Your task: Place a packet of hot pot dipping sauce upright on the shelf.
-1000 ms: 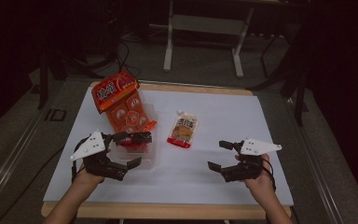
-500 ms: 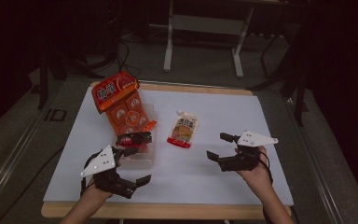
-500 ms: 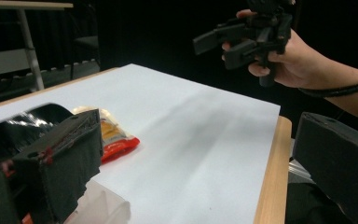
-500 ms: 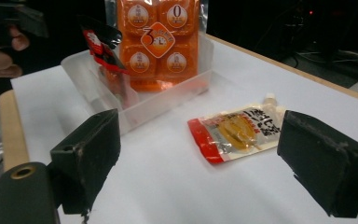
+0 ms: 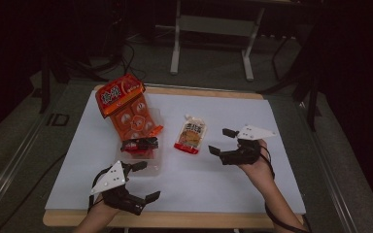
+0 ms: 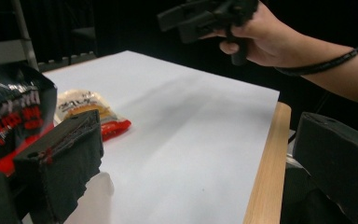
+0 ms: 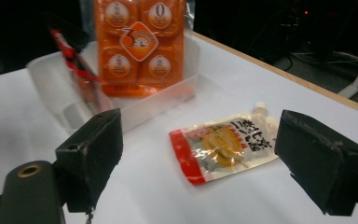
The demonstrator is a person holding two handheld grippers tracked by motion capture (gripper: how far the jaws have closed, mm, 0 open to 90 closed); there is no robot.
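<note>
Right gripper view: right gripper (image 7: 200, 154), jaws wide apart, faces the flat clear-and-red snack pouch (image 7: 226, 147) lying on white paper, seemingly lined up to grasp; left gripper (image 5: 136, 191), also spread, waits.

Room: we see it dark all round | Floor: grey carpet (image 5: 213, 80) at upper centre | Furniture: wooden-edged table under a white sheet (image 5: 281, 145) mid-frame; pale grey metal stand (image 5: 211, 26) top centre; dark legs and cables upper left and right
</note>
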